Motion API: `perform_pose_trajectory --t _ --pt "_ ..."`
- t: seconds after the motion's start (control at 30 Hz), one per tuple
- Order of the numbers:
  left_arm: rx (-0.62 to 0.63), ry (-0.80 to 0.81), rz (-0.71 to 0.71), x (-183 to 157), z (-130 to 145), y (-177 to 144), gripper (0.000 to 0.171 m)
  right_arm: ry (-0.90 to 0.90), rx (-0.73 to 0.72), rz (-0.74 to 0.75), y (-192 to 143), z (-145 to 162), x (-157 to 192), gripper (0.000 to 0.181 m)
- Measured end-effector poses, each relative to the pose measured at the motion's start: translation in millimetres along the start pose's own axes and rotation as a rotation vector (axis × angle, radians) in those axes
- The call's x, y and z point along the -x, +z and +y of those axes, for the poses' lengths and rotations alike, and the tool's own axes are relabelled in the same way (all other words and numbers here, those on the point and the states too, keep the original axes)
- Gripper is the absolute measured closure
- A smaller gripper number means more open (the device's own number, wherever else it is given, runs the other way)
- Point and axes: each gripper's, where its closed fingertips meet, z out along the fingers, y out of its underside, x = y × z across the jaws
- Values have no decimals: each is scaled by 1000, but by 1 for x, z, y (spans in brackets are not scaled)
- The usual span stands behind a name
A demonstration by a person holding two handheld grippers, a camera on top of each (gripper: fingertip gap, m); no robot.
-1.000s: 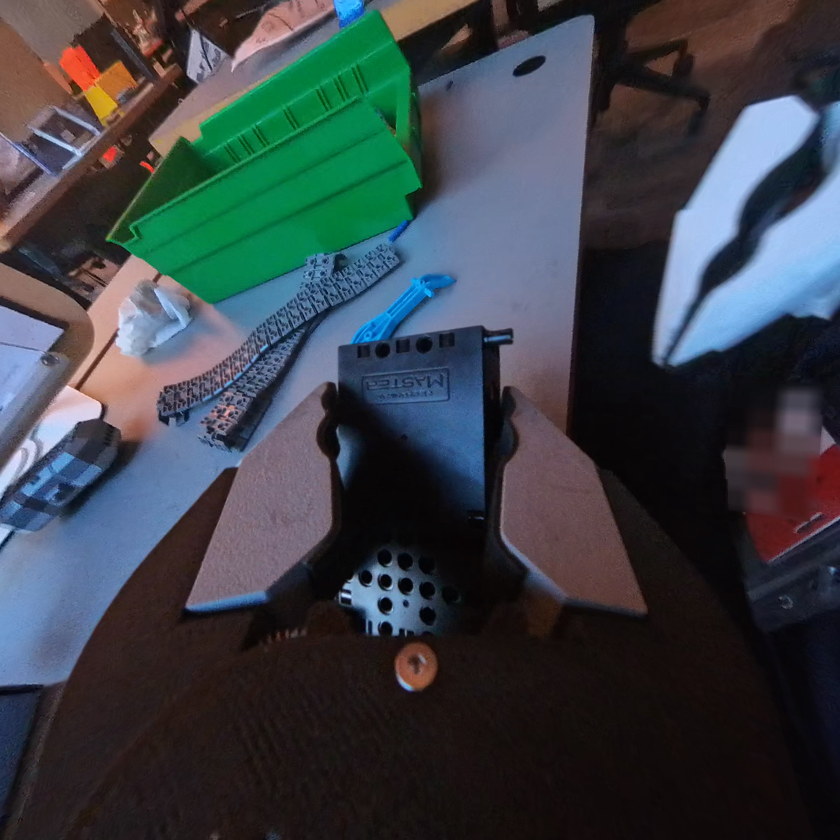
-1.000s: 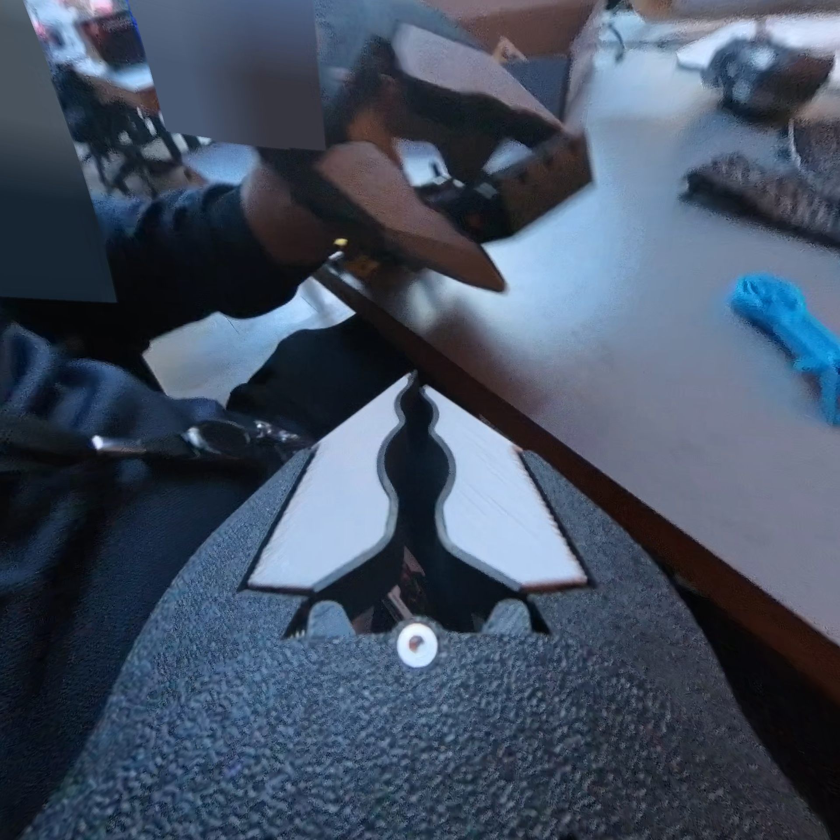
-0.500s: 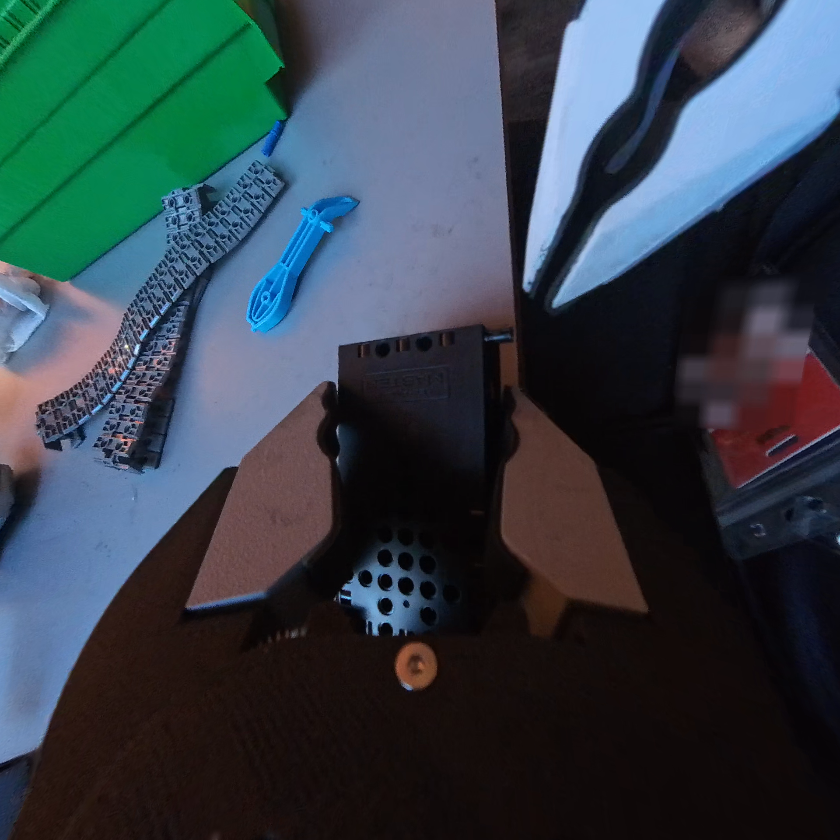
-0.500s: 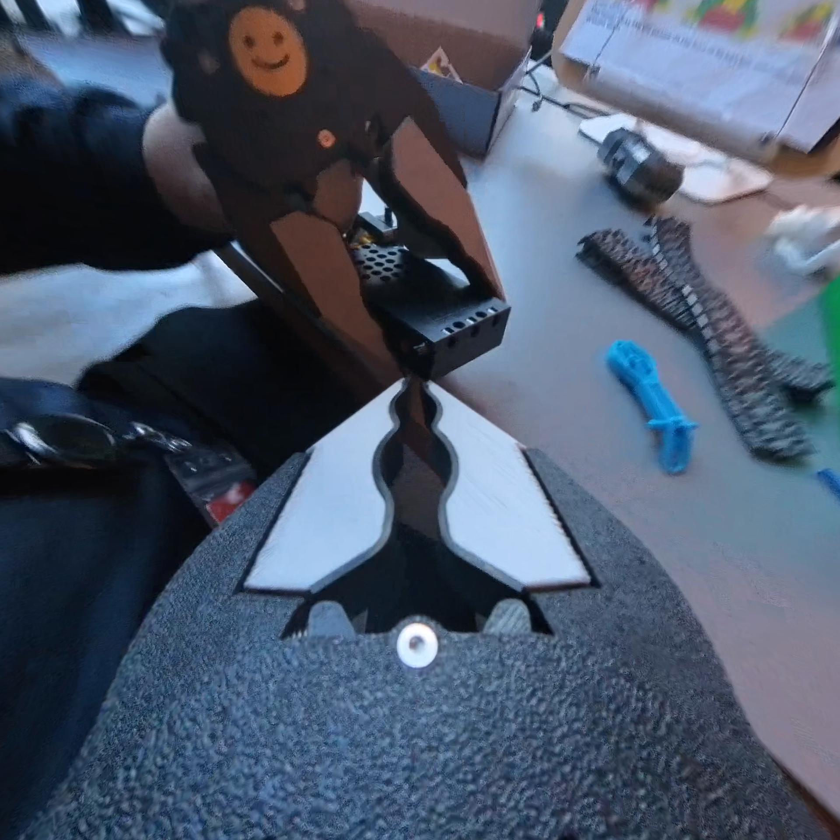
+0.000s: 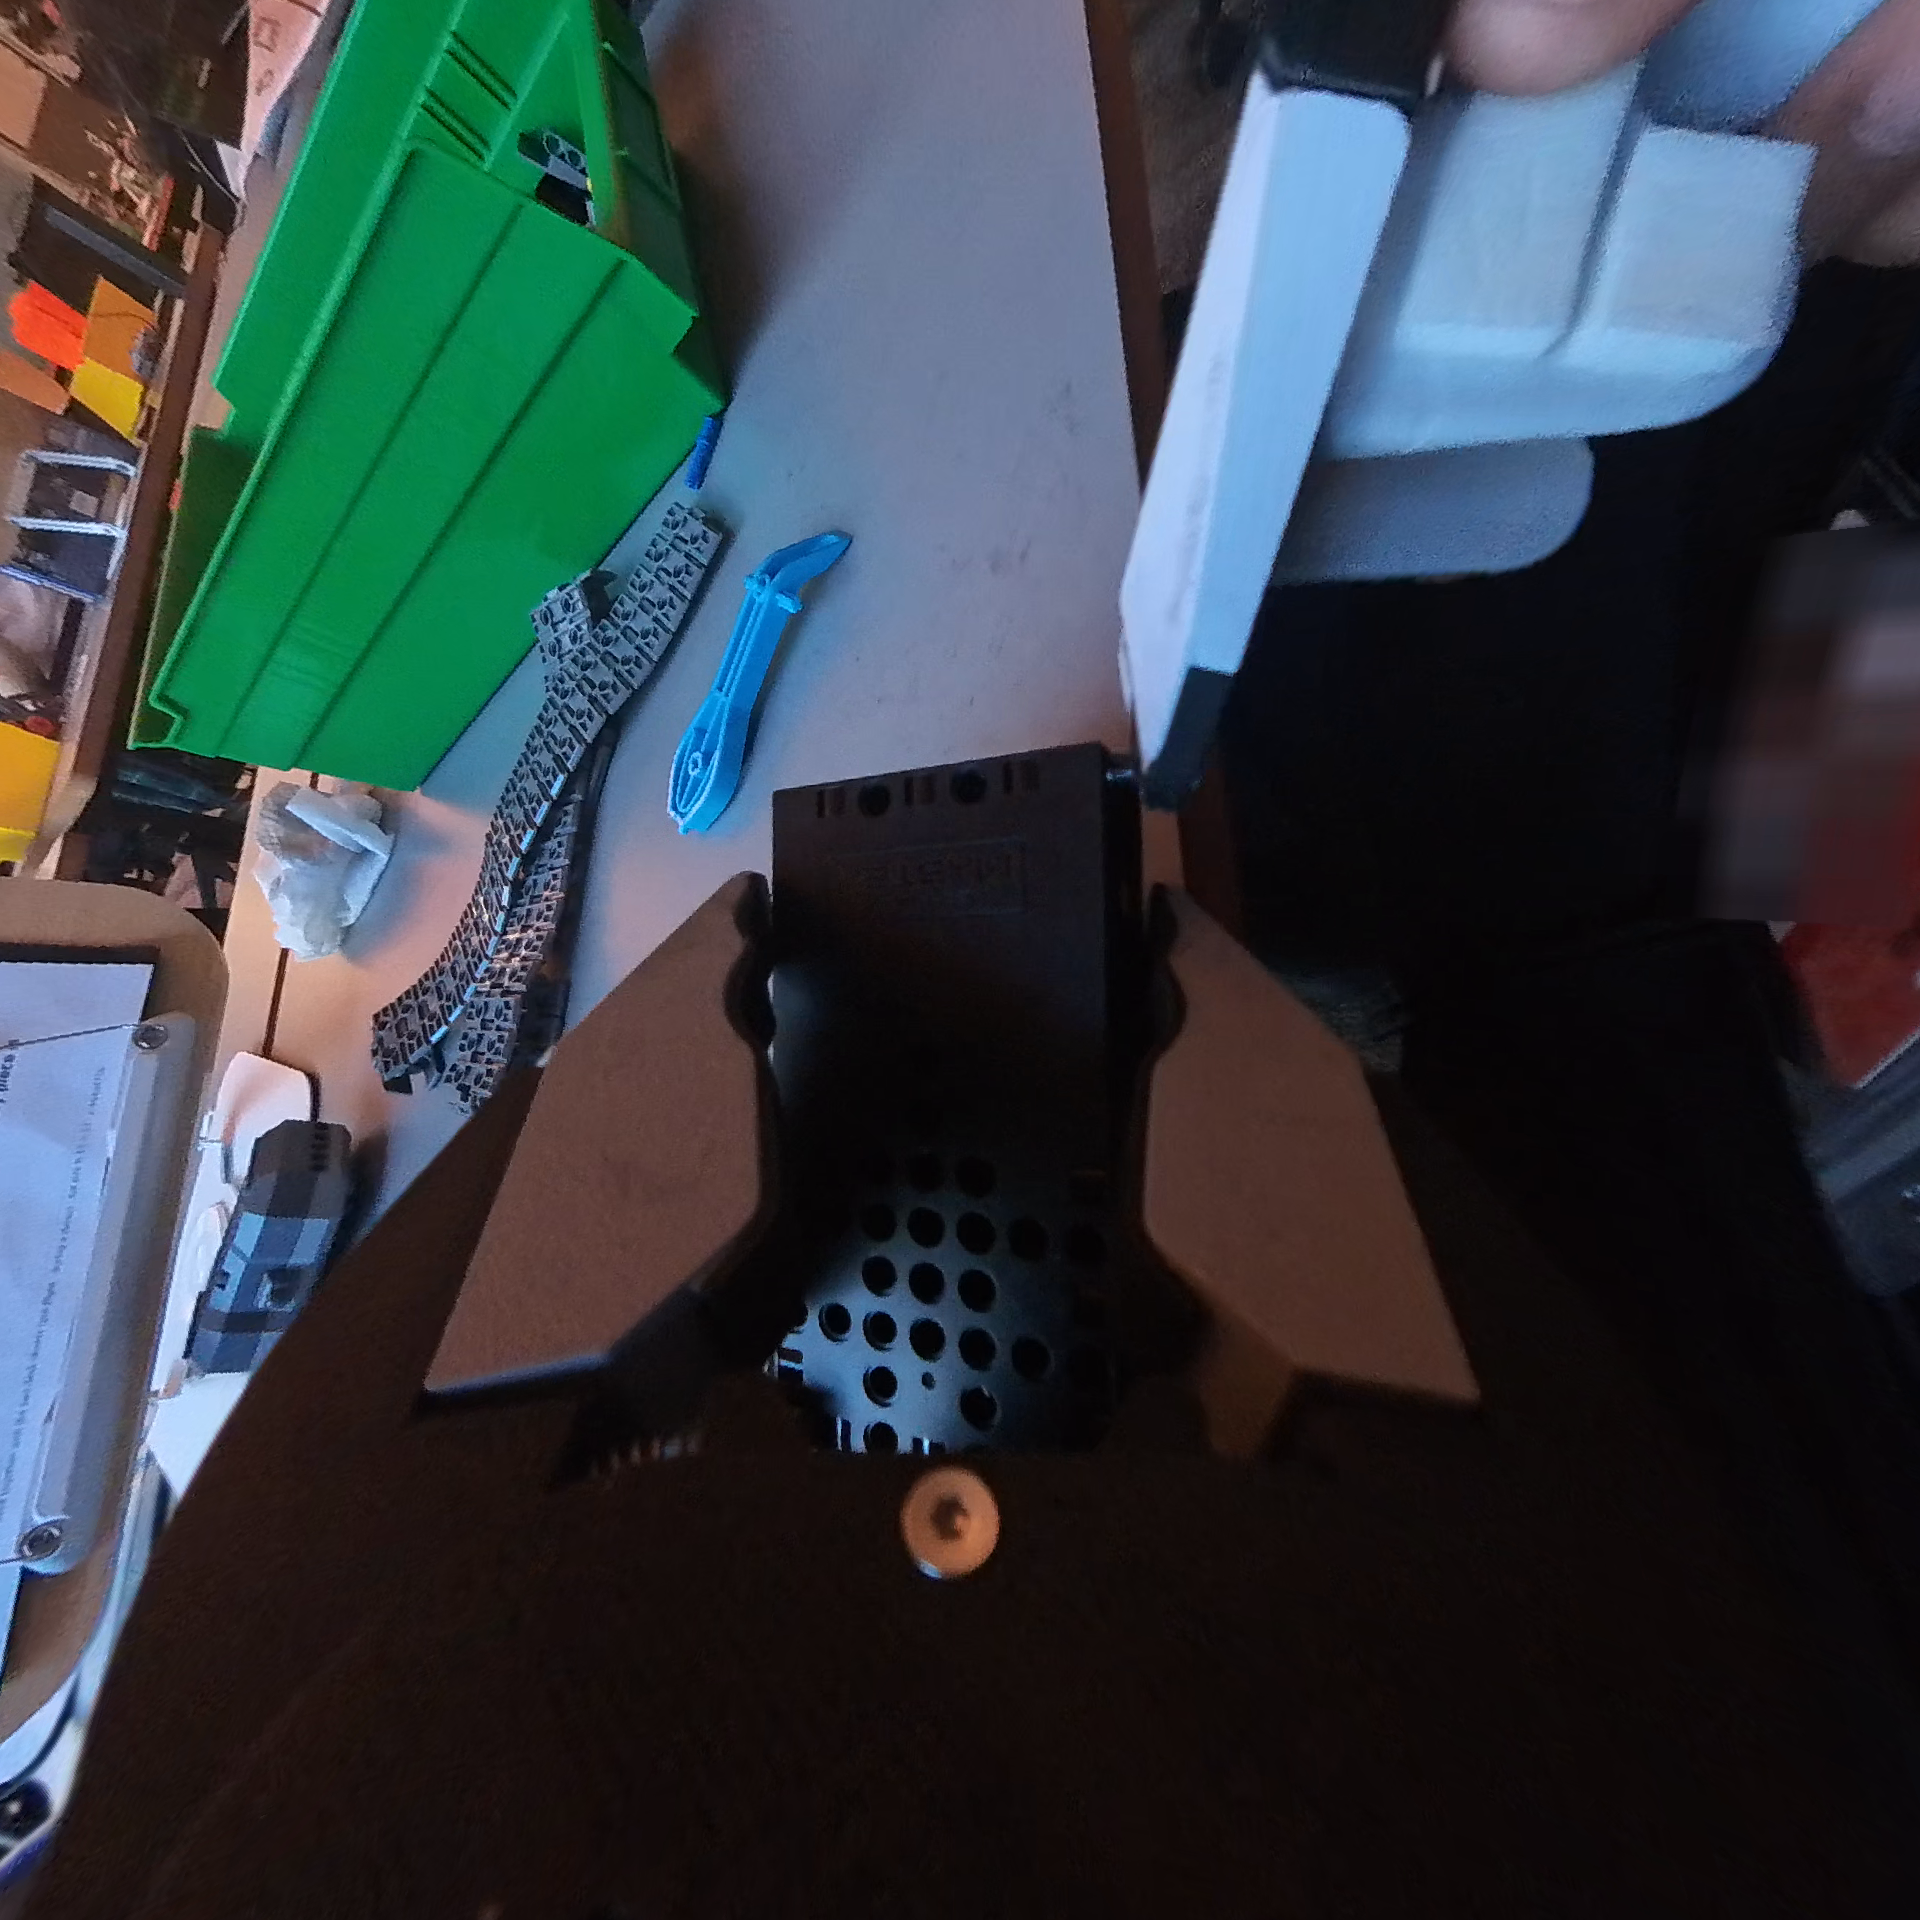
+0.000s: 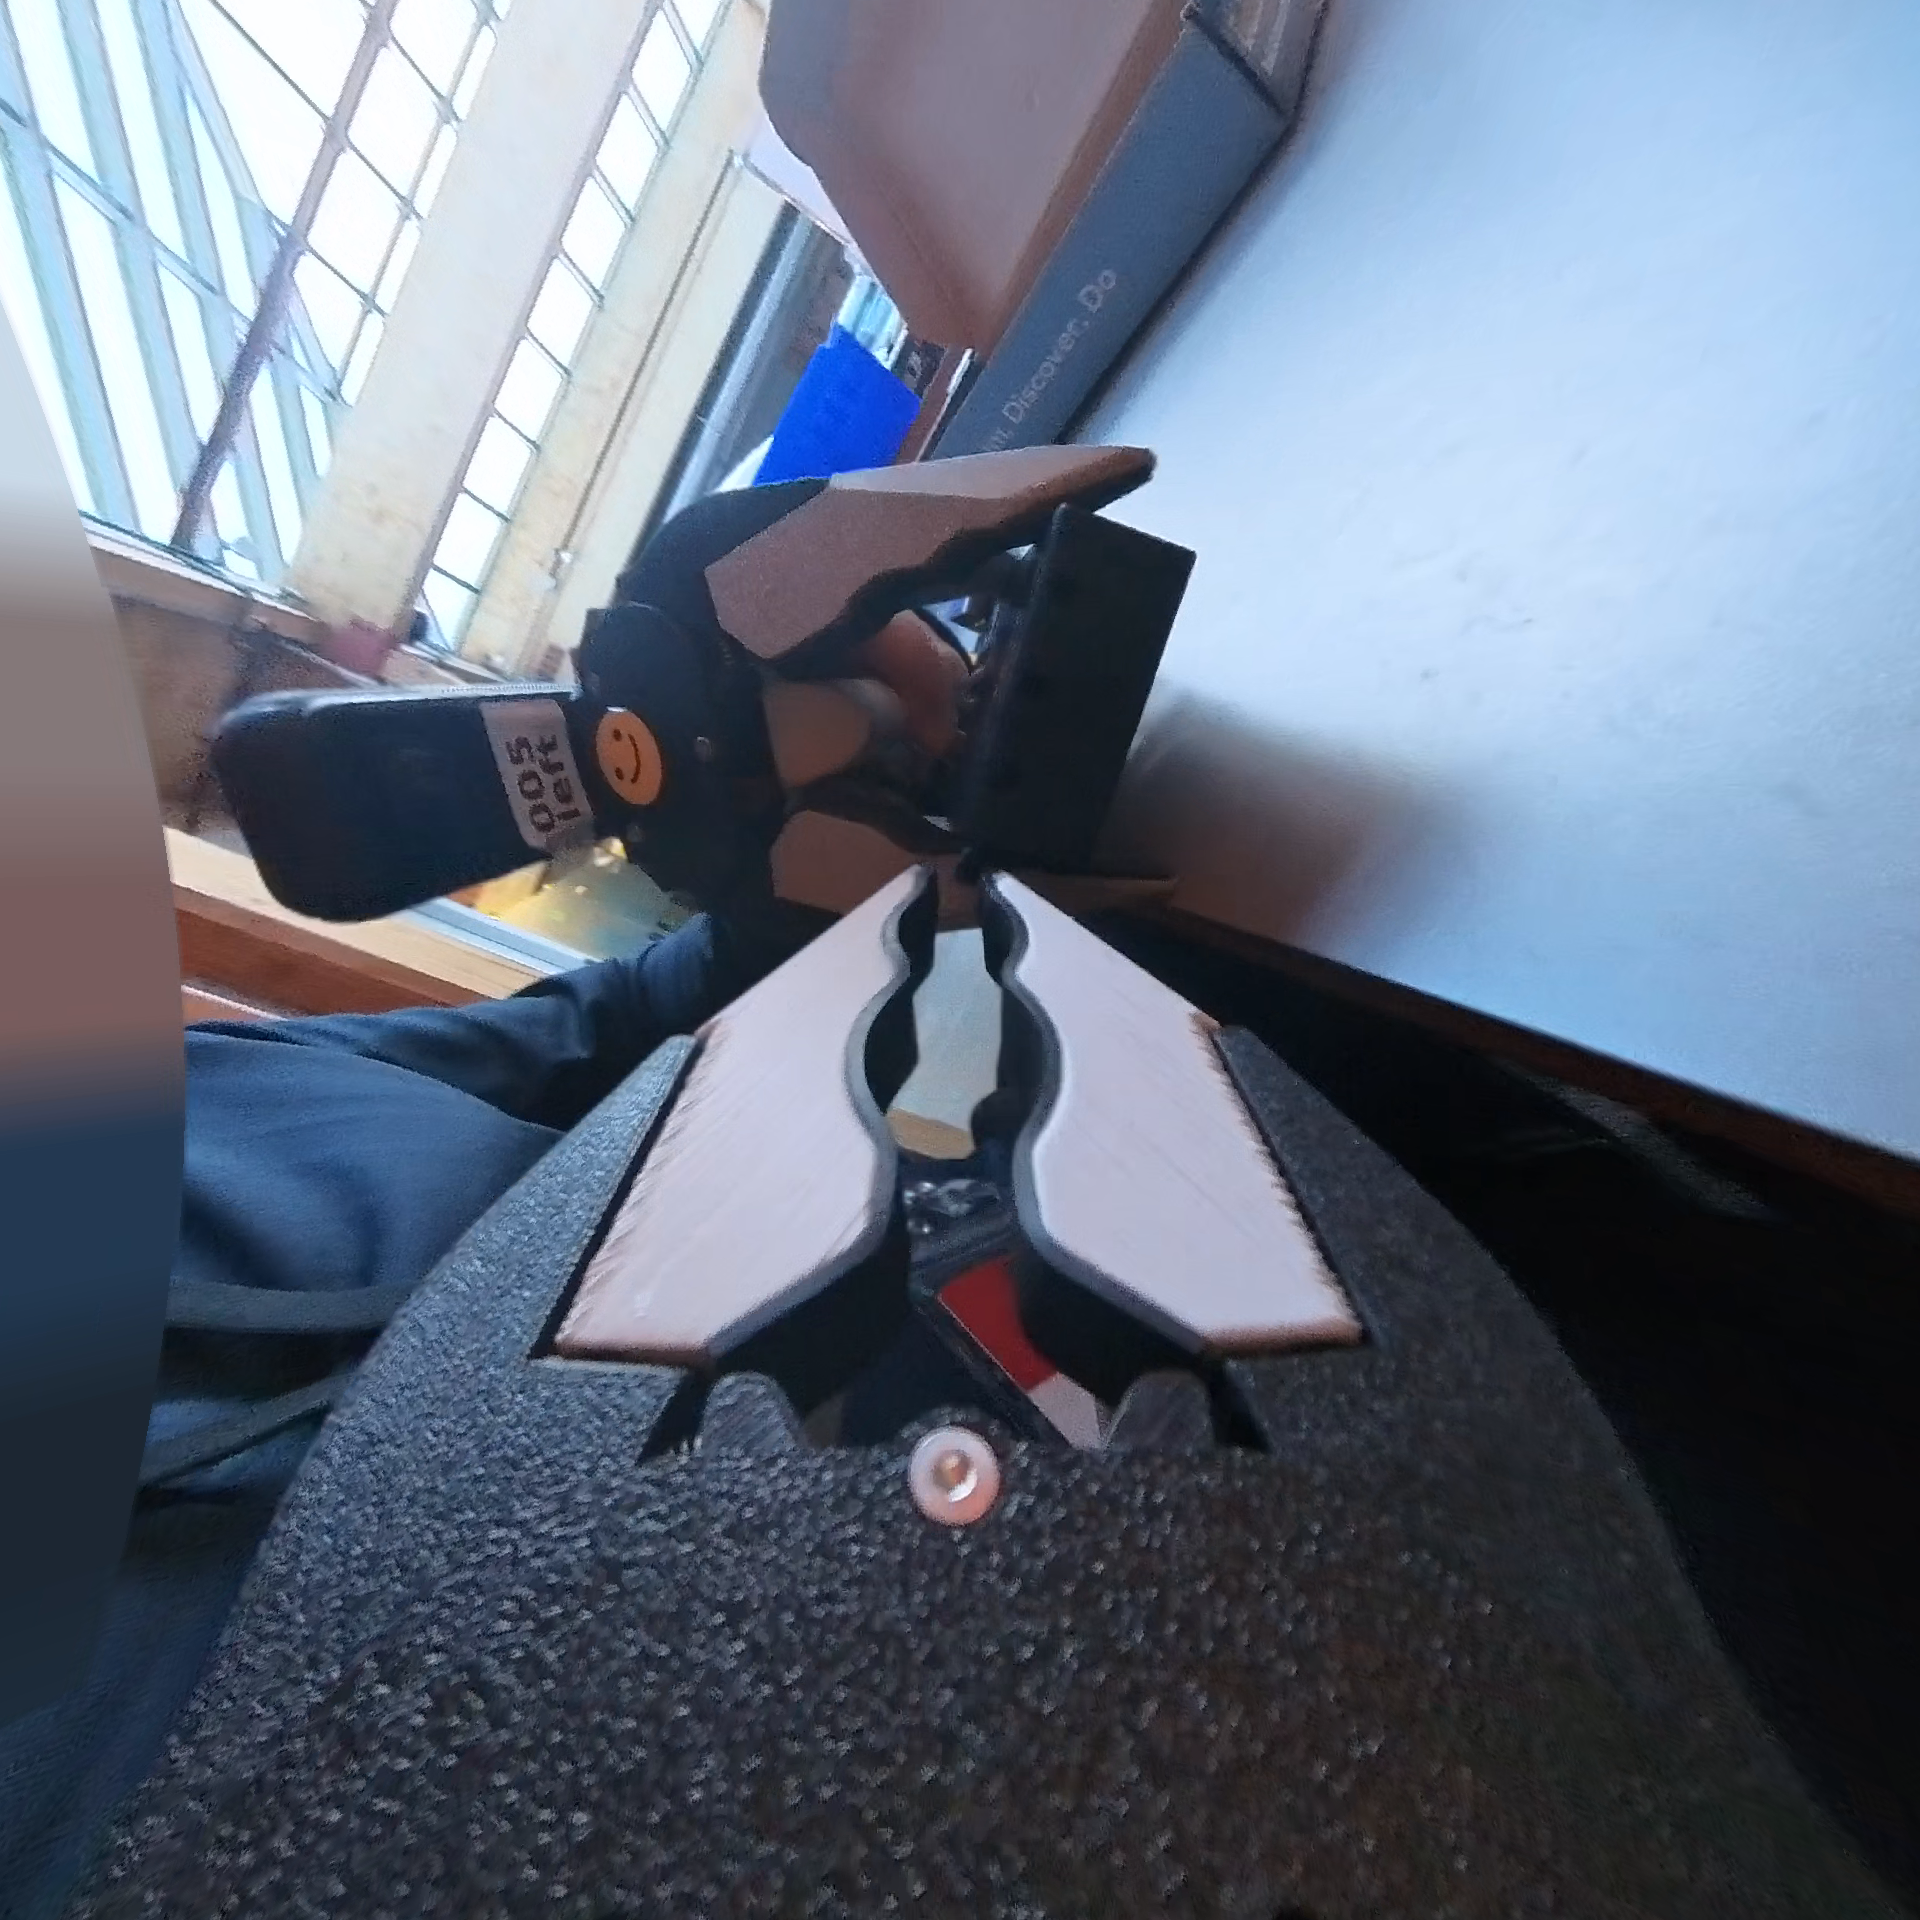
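My left gripper (image 5: 956,899) is shut on a black perforated box (image 5: 935,831) and holds it over the near edge of the grey table (image 5: 935,364). A small black pin (image 5: 1122,774) sticks out of the box's far right corner. My right gripper (image 6: 958,883), which also shows in the left wrist view (image 5: 1169,769), comes in from the right with its tips closed around that pin. In the right wrist view the box (image 6: 1081,707) sits edge-on just beyond my fingertips (image 6: 920,894), clamped by the left gripper's fingers (image 6: 935,520).
On the table lie a blue plastic part (image 5: 743,686), grey track links (image 5: 561,790), a crumpled white tissue (image 5: 317,883) and a green bin (image 5: 436,436). A dark grey block (image 5: 275,1278) sits at the left. A cardboard box (image 6: 935,156) stands at the far end. About 5 cm separates my left fingertips from my right.
My right gripper has swung in from the right and rolled over, bringing its tips onto the box's corner pin. My left gripper has kept its hold on the box and turned slightly.
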Motion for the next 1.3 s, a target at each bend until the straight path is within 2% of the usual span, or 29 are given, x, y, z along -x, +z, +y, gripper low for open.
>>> perform_pose_trajectory --t 0.1,0.17,0.27,0.33,0.4,0.47,0.5,0.53,0.57,0.63,0.67,0.73,0.8,0.9,1.0,1.13,1.2,1.23,1.3 --pt "9 18 -28 1 -1 0 101 70 -2 -39 6 0 1 172" --pt "16 22 -43 2 0 0 101 84 -10 -46 7 -1 -2 181" --pt "48 42 -84 6 2 -1 102 43 9 -28 8 -4 -5 181" --pt "33 52 -101 4 0 -2 101 -114 85 50 6 0 -6 181" --pt "-8 84 -78 -1 -5 -3 102 -368 185 170 3 8 -6 181" --pt "-25 30 -23 -3 -7 -2 102 -578 249 273 -1 11 -6 181" --pt "-8 -1 -50 4 -3 -1 102 -630 274 285 -2 14 -3 181" --pt "93 3 -136 23 18 1 102 -660 312 291 -4 22 -2 181" --pt "108 -32 -160 35 31 0 102 -683 349 310 -6 32 -5 181" --pt "29 -175 -9 26 26 -3 102 -678 361 349 -12 39 -17 181" --pt "-4 -164 30 18 17 -4 102 -648 345 346 -14 35 -21 181" --pt "15 -86 29 9 10 3 101 -648 304 342 -12 21 -22 181" --pt "-8 -80 81 4 6 5 101 -786 267 365 -9 8 -15 181" --pt "8 -177 193 3 13 6 101 -990 292 423 -4 6 -12 181" --pt "29 -204 259 2 18 5 101 -1149 287 511 -5 -2 -17 181" --pt "36 -255 421 -4 19 -1 101 -1190 248 527 -3 -15 -15 169" --pt "31 -302 502 -4 19 -4 101 -1222 238 521 1 -20 -12 155" --pt "30 -325 544 -5 19 -6 101 -1263 243 523 3 -21 -11 146" --pt "40 -362 629 -7 19 -8 101 -1394 267 540 8 -24 -8 144"
